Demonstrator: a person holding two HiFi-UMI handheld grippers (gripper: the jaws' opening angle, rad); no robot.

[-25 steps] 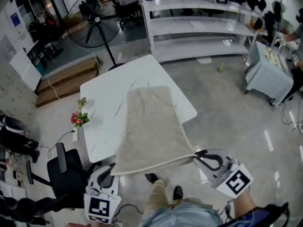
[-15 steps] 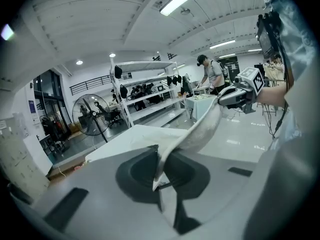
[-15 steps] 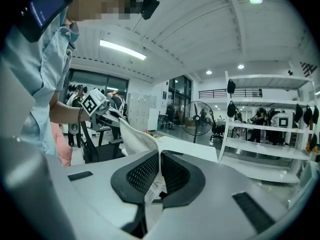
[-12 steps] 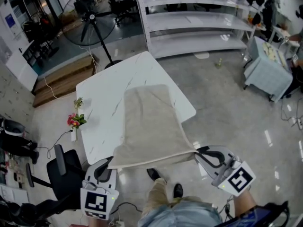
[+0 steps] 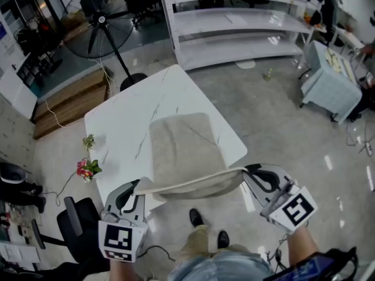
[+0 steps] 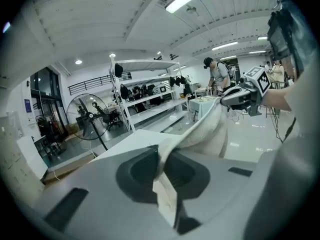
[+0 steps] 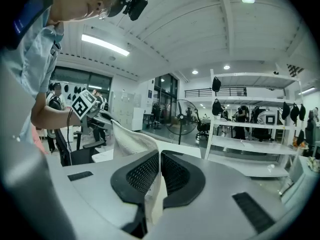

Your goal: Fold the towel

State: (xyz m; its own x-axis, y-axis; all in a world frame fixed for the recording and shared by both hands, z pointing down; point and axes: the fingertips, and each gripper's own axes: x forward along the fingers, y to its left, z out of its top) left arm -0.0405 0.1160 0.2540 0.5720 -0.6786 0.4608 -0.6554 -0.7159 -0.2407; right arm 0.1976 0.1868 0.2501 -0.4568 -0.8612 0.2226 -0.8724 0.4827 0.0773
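A beige towel [image 5: 183,147] lies with its far part flat on the white marble table [image 5: 123,127]. Its near edge is lifted and stretched between my two grippers. In the head view my left gripper [image 5: 136,185] is shut on the towel's near left corner. My right gripper [image 5: 246,170] is shut on the near right corner. The left gripper view shows towel cloth [image 6: 165,184] pinched between the dark pads. In the right gripper view the cloth [image 7: 155,194] hangs from the closed pads, and the towel [image 7: 131,143] runs across to the other gripper.
A vase of flowers [image 5: 85,167] stands off the table's left edge, and a black office chair [image 5: 76,227] is at the lower left. White shelving [image 5: 234,22] and a standing fan [image 5: 99,28] are beyond the table. My feet [image 5: 208,227] are near the table's front edge.
Both grippers have carried the towel's near edge forward and up over the table's front edge. The hanging part has shortened and the near half now arches above the flat part.
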